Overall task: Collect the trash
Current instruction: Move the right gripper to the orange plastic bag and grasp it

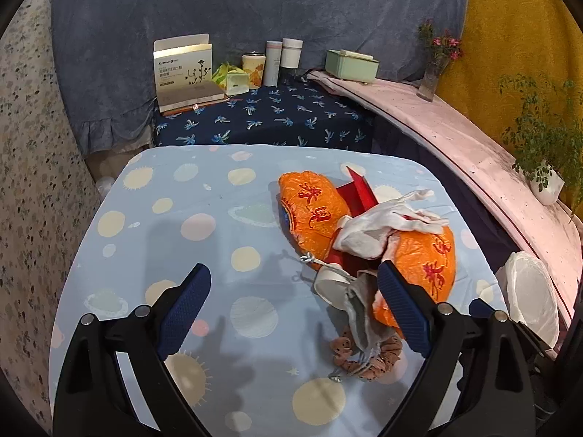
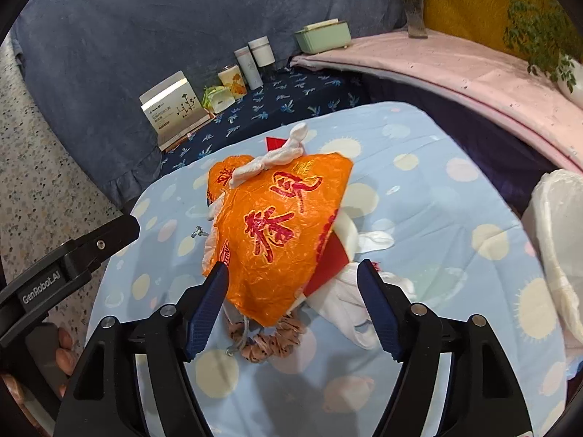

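The orange bag (image 2: 280, 233) lies crumpled amid a white glove (image 2: 346, 298) and pink scrunchie (image 2: 273, 342) on the bench (image 2: 455, 218). Both the right hand-held gripper (image 2: 293, 287) and left hand-held gripper (image 1: 293, 306) are spread, nothing pinched. The bag's near edge is best straddled fully before closing

Worktop (image 1: 175, 225): carries the trash pile toward its right side.
Pile: crumpled bag (image 1: 433, 255) with a glove (image 1: 371, 229) draped over it; scrunchie (image 1: 368, 358) at its near edge.
Behind worktop: lower table (image 1: 291, 116) with box (image 1: 184, 69) at left, cups (image 1: 273, 62) to its right.
Right: ledge (image 1: 473, 138) bearing tissue box (image 1: 351, 65), vase (image 1: 431, 76), potted plant (image 1: 543, 178).
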Tool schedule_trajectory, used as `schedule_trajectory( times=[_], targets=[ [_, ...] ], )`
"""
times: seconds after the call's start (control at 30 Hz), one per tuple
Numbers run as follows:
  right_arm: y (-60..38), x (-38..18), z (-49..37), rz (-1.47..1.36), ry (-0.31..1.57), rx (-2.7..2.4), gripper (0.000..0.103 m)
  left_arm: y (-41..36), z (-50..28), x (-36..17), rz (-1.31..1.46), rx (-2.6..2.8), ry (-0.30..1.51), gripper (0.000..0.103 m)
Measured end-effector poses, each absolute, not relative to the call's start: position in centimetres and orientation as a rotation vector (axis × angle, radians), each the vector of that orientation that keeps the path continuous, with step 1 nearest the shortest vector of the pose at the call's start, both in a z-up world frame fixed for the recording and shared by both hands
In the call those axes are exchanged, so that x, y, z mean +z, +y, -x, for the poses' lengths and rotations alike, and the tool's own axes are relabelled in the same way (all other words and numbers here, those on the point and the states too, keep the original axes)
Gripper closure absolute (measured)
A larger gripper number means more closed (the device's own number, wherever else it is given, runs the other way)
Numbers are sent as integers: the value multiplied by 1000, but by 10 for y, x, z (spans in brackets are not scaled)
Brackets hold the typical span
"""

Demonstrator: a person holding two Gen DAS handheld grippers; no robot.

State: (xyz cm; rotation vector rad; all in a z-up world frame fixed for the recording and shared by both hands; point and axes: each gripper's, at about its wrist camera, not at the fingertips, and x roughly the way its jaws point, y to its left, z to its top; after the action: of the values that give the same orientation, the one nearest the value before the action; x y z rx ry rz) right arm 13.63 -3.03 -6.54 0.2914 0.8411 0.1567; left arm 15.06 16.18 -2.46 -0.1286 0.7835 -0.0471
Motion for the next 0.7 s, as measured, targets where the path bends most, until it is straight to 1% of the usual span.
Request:
schedule_trajectory(
  times=[0.07, 0.2, 0.23, 0.27, 0.3, 0.37, 0.43, 0.53, 0.6, 0.7],
  targets=[
    [-28, -71, -143, -317, 855, 169, 28, 165, -153, -27, 134, -44, 789, 15],
    [-17, -80, -152, -306, 876, 174, 28, 168, -157, -30, 128, -40, 794, 15],
    [-15, -82, -153, -295, 879, 171, 36, 169, -158, -31, 129, -39, 795, 15],
    [-13, -83, -153, -283, 883, 175, 52, 169, -159, -31, 131, -41, 797, 15],
    [-12, -83, -153, -269, 889, 183, 57, 169, -160, -31, 131, -43, 797, 15],
    [-13, -80, -151, -261, 884, 190, 73, 168, -161, -32, 133, -48, 797, 15],
    [-16, -75, -145, -247, 867, 186, 82, 165, -164, -32, 138, -64, 800, 15],
    [-25, -64, -135, -239, 828, 173, 84, 155, -168, -32, 138, -91, 804, 14],
    [-32, -55, -128, -241, 803, 163, 84, 147, -171, -31, 136, -111, 804, 9],
    [-49, -42, -117, -236, 762, 125, 84, 132, -176, -31, 134, -147, 807, 9]
  ],
)
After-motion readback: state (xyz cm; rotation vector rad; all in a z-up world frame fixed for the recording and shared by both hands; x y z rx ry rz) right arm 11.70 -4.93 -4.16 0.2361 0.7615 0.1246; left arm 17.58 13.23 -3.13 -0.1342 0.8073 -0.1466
